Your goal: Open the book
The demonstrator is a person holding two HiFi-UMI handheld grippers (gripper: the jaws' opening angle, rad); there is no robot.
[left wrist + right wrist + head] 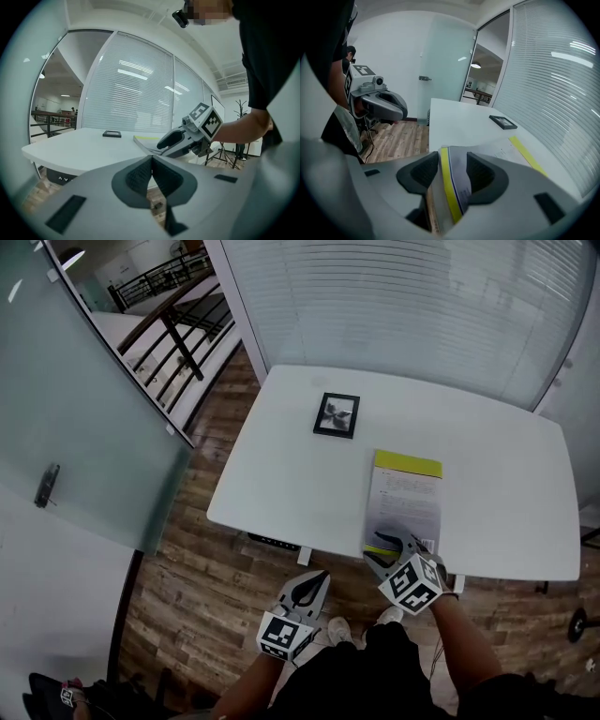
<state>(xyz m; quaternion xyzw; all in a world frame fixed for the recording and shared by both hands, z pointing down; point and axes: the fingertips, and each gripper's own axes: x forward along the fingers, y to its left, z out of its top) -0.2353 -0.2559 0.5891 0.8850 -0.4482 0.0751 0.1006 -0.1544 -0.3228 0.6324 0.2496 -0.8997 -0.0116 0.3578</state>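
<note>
A thin grey-white book with a yellow band along its far end (406,491) lies flat on the white rectangular table (281,474), at the table's near edge and towards its right side; its cover looks closed in the head view. The right gripper (380,551) sits at the book's near end, tilted downward; in the right gripper view its jaws stand wide apart and the book's near edge – a pale sheet with a yellow strip – rises between the dark pads (423,172), with no clear squeeze on it, so the tongs read as released around the book rather than clamped.

The left gripper (312,579) hangs off the table, below its near edge and over the brown wood-plank floor (187,596); in the left gripper view its jaws are pressed together, tip to tip, with nothing between them – clenched and empty. It points roughly level towards the table and the right gripper.

A small black-framed picture (337,415) lies farther back on the table, well apart from the book; behind the table stands a glass wall with white slatted blinds (394,306).
</note>
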